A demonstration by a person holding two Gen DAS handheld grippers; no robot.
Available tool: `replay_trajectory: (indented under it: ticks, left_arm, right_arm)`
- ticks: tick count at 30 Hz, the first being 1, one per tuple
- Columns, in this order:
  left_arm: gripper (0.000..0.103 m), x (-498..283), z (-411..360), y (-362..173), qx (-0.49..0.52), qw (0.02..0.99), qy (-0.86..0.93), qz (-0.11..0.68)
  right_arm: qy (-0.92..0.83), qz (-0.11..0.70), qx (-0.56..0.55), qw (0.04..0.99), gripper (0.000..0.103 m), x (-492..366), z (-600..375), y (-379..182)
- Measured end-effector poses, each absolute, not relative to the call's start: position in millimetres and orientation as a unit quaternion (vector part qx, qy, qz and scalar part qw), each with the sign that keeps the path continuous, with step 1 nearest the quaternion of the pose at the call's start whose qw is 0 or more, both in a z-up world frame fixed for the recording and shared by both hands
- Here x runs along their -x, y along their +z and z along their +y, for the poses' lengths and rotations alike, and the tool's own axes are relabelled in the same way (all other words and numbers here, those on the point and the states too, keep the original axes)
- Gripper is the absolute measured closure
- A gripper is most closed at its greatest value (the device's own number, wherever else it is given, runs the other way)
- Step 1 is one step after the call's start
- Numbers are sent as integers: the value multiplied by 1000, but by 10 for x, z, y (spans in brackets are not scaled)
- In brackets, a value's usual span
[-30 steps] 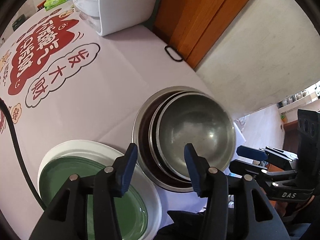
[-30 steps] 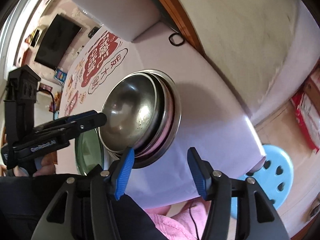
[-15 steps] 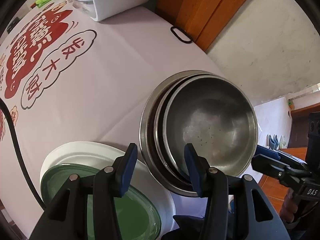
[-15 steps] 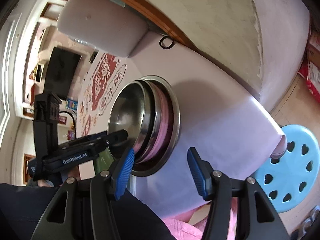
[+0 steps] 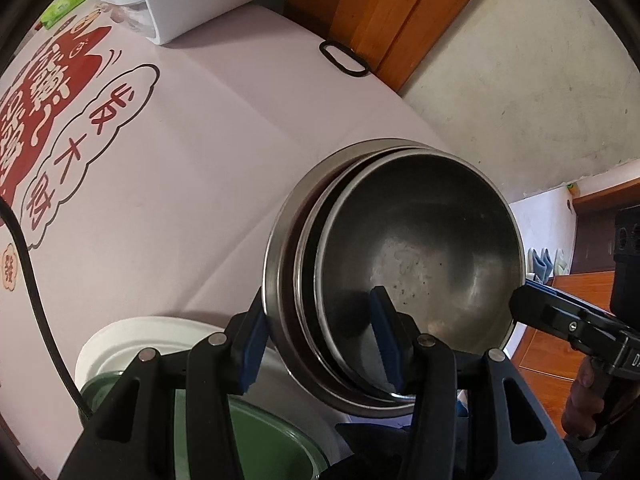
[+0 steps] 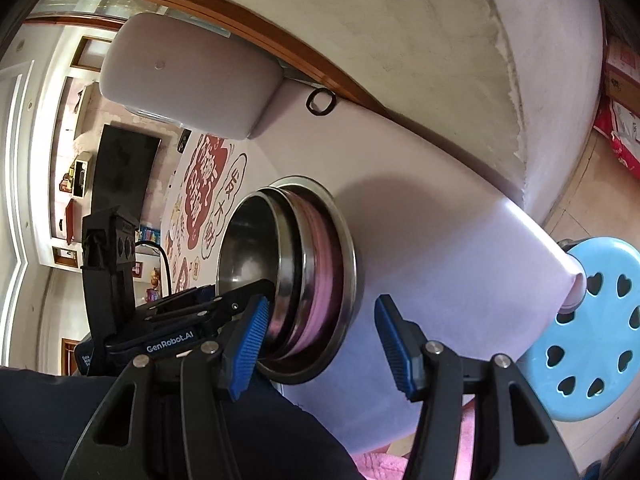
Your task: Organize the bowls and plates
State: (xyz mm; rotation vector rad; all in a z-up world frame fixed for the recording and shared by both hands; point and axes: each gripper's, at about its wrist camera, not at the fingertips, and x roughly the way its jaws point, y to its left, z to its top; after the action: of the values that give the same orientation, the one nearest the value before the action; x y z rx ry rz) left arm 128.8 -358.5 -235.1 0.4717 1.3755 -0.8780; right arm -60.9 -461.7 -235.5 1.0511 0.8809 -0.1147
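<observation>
Left wrist view: my left gripper (image 5: 320,340) straddles the near rims of the nested steel bowls (image 5: 420,272) – one finger outside, one inside, pads not visibly pressing. Thin, stiff, slick metal; I'd pinch the rim squarely.

Right wrist view: my right gripper (image 6: 318,346) is parted, empty, the bowl stack (image 6: 304,276) just ahead – likely light but clattery
</observation>
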Motion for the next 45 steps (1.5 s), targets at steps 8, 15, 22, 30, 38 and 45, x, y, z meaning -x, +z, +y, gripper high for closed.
replay_trajectory:
  ticks: [8,15,22,30,38,45]
  left_arm:
    - [56,-1341,-3595,-2389,-182,658,-395,614]
    - [57,-1377,-3563,-2401,-164,656,-396,621]
    - [59,-1395,-3501,-2384,-155,657,-394,624]
    - [60,-1344,-3512,-2347,-165,659,-394,619]
    - [61,-1245,-3556,-2272,-171,661,-403,609]
    - [61,-1171,-3469,-2117,-163,676,-408,592]
  right_arm:
    - [-53,413,-485,769,48,528,-4642,-2400]
    - [-45,412,-486,769,55,419,-4678,-2438]
    - [-41,413,-486,769,59,360,-4688,-2459]
    - [-46,419,-479,770,60,365,-4692,-2444]
    - [-52,414,-472,777,60,453,-4687,-2381]
    - [-46,404,-455,792,60,504,-4638,-2242]
